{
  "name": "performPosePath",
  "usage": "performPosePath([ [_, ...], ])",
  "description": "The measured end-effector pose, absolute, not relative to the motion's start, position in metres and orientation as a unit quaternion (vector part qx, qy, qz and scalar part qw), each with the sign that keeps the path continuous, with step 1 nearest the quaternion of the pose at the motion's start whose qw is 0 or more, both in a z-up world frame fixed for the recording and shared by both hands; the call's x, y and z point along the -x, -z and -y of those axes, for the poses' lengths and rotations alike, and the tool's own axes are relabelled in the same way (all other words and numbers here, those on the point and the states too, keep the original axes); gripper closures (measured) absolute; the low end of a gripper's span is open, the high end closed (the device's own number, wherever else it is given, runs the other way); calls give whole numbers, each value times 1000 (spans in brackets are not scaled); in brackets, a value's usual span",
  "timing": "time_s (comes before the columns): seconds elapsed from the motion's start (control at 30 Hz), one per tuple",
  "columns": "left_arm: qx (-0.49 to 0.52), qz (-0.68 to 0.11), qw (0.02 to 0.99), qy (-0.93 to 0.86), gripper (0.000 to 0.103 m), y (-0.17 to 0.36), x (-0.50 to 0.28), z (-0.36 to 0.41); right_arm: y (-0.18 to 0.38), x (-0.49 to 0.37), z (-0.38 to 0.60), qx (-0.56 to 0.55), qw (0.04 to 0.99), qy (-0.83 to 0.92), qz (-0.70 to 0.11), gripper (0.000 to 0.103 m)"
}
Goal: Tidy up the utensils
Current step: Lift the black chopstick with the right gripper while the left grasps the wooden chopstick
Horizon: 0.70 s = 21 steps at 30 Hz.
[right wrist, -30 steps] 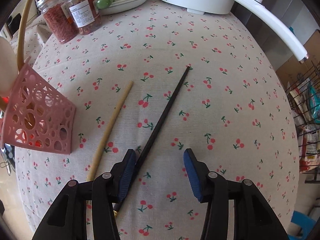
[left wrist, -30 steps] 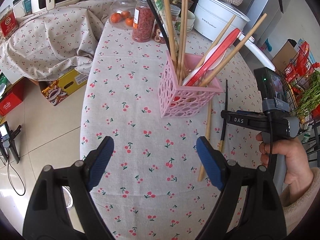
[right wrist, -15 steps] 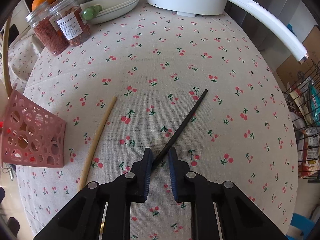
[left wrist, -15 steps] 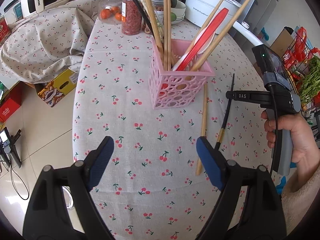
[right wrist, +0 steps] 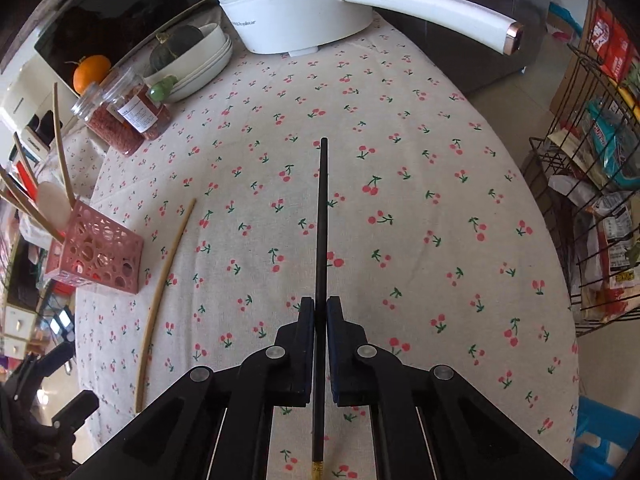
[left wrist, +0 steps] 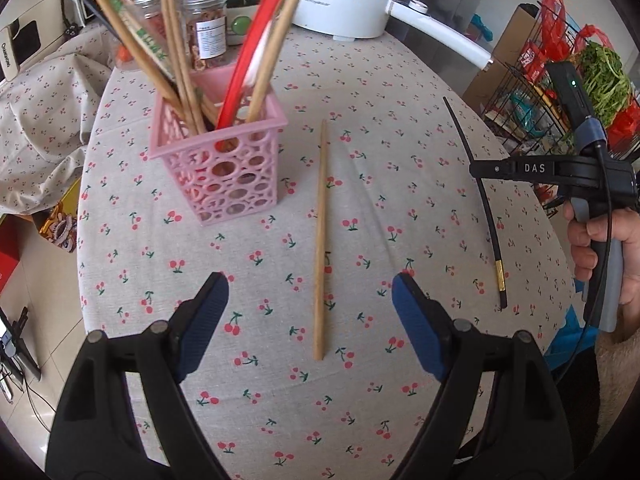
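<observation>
Two chopsticks remain outside the pink holder (left wrist: 218, 168): the black chopstick (right wrist: 321, 216) is pinched by the right gripper (right wrist: 318, 312); the bamboo chopstick (left wrist: 320, 240) lies pointing toward 12 o'clock, between the spread pads of the nearer left gripper (left wrist: 308, 320).

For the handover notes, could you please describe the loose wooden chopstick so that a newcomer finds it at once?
Start at the pink holder on the cherry-print tablecloth. Just beside it one wooden chopstick lies flat on the cloth. It is pale and alone; the others stand in the holder.
</observation>
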<state>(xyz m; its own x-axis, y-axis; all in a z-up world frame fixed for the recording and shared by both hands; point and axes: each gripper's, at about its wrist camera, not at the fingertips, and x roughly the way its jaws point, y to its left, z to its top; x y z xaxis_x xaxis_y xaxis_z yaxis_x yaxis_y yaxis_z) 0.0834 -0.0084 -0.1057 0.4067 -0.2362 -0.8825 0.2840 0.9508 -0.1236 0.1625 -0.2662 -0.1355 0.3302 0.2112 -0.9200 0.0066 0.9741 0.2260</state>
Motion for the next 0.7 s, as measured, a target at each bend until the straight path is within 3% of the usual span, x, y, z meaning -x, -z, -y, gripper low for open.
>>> performPosePath([
  [0.03,-33,-517,840,162,27,108,-84,16,132,-159,272,-101,811,-68,-572,97],
  [0.1,-48,-507,843,174,43,113,-90,29,125,-150,278,-110,814,-77,-565,97],
  [0.3,-44,-513,845,145,70,143,-119,38,117,-144,285,-116,817,-108,-555,97],
  [0.43,-33,-513,845,146,74,152,-130,40,119,-144,293,-120,816,-114,-554,97],
  [0.6,-49,-537,831,138,95,157,-133,48,121,-143,308,-135,812,-109,-557,96],
  [0.7,-34,-583,794,167,95,154,-125,55,122,-141,317,-145,811,-103,-558,97],
])
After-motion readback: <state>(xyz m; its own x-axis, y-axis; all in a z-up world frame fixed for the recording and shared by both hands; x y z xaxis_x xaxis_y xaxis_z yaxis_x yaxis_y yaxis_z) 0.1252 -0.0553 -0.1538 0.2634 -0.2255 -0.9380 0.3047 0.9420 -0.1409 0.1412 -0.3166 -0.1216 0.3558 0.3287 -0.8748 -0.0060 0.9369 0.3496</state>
